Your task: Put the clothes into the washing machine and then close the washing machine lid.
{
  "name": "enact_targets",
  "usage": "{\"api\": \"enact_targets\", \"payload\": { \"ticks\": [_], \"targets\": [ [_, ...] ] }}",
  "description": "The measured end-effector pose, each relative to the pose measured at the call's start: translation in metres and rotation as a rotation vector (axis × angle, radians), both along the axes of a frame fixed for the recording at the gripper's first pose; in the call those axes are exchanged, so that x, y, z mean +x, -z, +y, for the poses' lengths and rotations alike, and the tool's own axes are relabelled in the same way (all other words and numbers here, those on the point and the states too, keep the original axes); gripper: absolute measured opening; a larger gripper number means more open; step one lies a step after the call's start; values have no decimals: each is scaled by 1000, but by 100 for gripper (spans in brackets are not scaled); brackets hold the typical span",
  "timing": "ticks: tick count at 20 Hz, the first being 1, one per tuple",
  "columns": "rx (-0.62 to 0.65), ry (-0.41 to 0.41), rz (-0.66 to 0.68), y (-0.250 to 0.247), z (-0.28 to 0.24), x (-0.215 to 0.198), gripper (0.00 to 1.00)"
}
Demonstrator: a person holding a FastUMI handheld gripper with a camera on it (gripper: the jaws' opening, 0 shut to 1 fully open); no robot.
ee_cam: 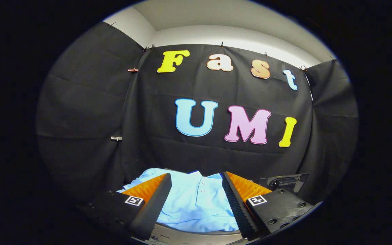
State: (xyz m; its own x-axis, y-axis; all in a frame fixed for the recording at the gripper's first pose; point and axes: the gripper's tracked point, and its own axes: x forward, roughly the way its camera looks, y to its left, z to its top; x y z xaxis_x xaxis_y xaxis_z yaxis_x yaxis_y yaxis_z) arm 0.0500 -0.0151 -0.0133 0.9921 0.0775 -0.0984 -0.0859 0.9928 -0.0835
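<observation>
The claw (196, 200) hangs with its two ridged fingers (155, 200) spread wide, pinching nothing. Between and just ahead of them lies a light blue buttoned polo shirt (197, 204), crumpled on a pale curved surface (196, 236). Just beyond the right finger sits a dark plastic part (286, 182), its identity unclear. Black cloth (114, 102) walls the booth behind.

No readable text; square coded tags (134, 200) sit on the spread tongs (196, 176).
</observation>
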Motion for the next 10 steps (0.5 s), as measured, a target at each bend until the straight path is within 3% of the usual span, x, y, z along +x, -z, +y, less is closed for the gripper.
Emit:
{"api": "enact_targets", "payload": {
  "ticks": [4, 10],
  "targets": [
    [-7, -23, 139, 36, -1, 34, 95],
    [16, 27, 300, 73, -16, 78, 95]
  ]
}}
